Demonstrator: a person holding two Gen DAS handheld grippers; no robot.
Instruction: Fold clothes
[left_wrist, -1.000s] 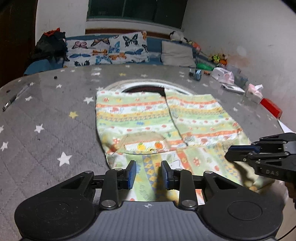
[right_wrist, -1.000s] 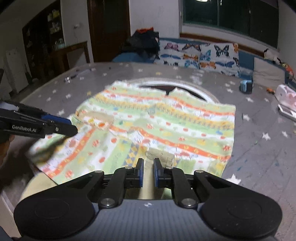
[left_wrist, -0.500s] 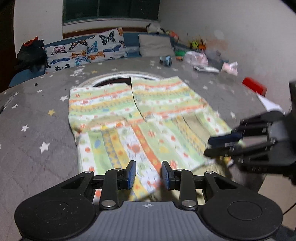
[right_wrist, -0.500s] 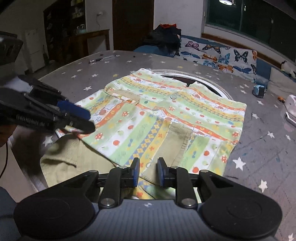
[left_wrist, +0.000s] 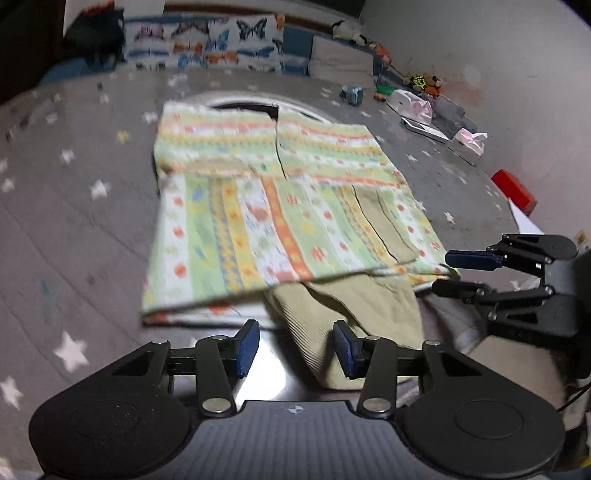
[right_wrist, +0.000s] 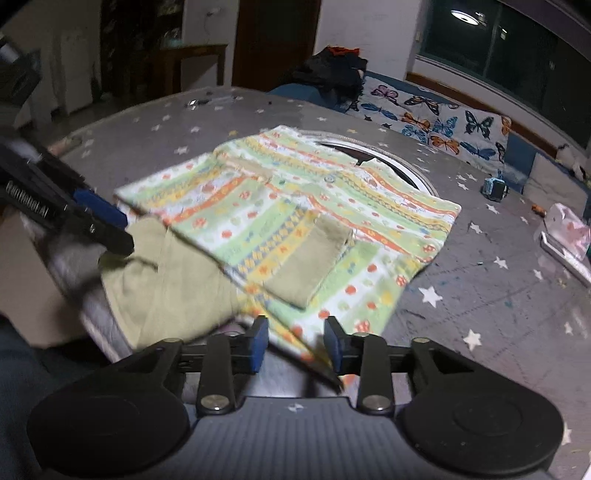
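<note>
A green, orange and white patterned garment (left_wrist: 280, 206) (right_wrist: 295, 221) lies folded on the grey star-print table cover (left_wrist: 74, 236). One olive cuff (right_wrist: 306, 262) rests on top; a second olive part (left_wrist: 347, 314) (right_wrist: 170, 280) hangs at the near table edge. My left gripper (left_wrist: 295, 349) (right_wrist: 122, 230) hovers over that olive part, jaws opening, pads clear of the cloth. My right gripper (right_wrist: 295, 345) (left_wrist: 447, 271) is over the garment's near corner, jaws opening; the blurred hem lies between them, unpinched.
Butterfly cushions (left_wrist: 207, 44) and a dark heap of clothes (right_wrist: 332, 74) lie beyond the table. Tissue packs (left_wrist: 469, 142), a red box (left_wrist: 513, 190) and small toys (left_wrist: 352, 94) crowd the right side. A round ring (right_wrist: 399, 166) shows under the garment's far end.
Both grippers have drawn back toward the near table edge and their jaws have widened. The garment has been let go, and its olive end now droops at the edge.
</note>
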